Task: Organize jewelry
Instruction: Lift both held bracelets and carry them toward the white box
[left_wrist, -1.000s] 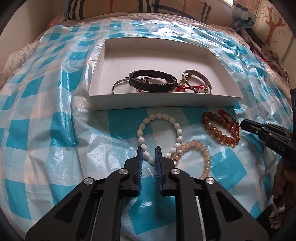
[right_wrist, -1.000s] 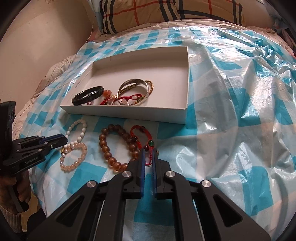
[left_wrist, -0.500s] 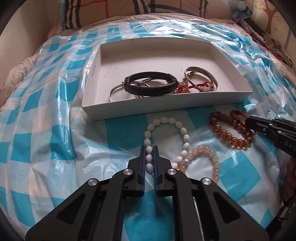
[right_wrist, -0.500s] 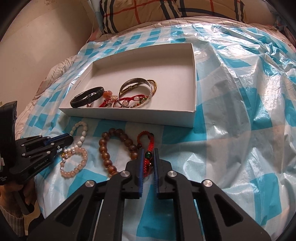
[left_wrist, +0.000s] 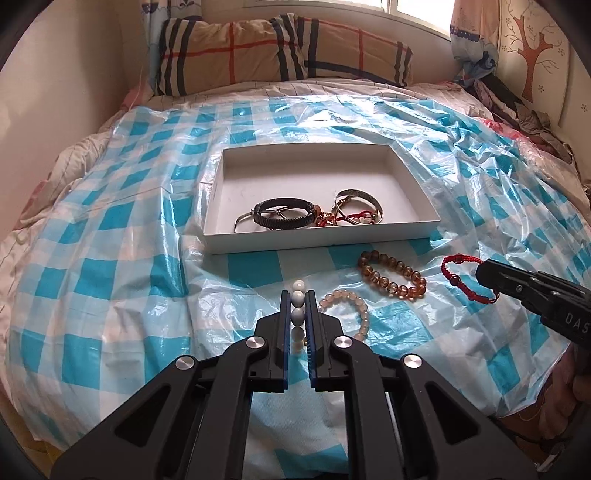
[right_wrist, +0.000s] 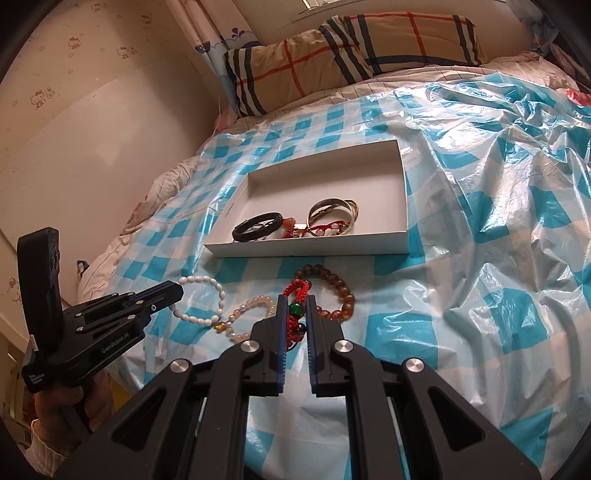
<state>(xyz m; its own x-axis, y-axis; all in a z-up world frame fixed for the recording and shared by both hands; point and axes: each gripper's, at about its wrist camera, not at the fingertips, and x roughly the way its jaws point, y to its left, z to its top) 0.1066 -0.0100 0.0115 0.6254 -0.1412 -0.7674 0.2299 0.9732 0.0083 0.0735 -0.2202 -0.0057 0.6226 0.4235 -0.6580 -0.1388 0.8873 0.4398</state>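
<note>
My left gripper (left_wrist: 297, 299) is shut on the white bead bracelet (left_wrist: 297, 299) and holds it lifted off the sheet; the bracelet hangs from it in the right wrist view (right_wrist: 201, 286). My right gripper (right_wrist: 295, 304) is shut on the red cord bracelet (right_wrist: 296, 295) with a green bead, also lifted; it hangs from it in the left wrist view (left_wrist: 463, 277). A pale peach bead bracelet (left_wrist: 349, 306) and an amber bead bracelet (left_wrist: 391, 275) lie on the sheet. The white box (left_wrist: 406, 177) beyond them holds a black leather band (left_wrist: 284, 212), metal bangles (left_wrist: 356, 206) and red cords.
The bed is covered with a crinkled blue and white checked plastic sheet (left_wrist: 110, 258). A plaid pillow (left_wrist: 280, 51) lies at the head, by the wall. Dark clothes (left_wrist: 517, 107) are heaped at the far right.
Both grippers have closed on their bracelets and risen, lifting the white beads and the red cord off the sheet. The box now looks farther away.
</note>
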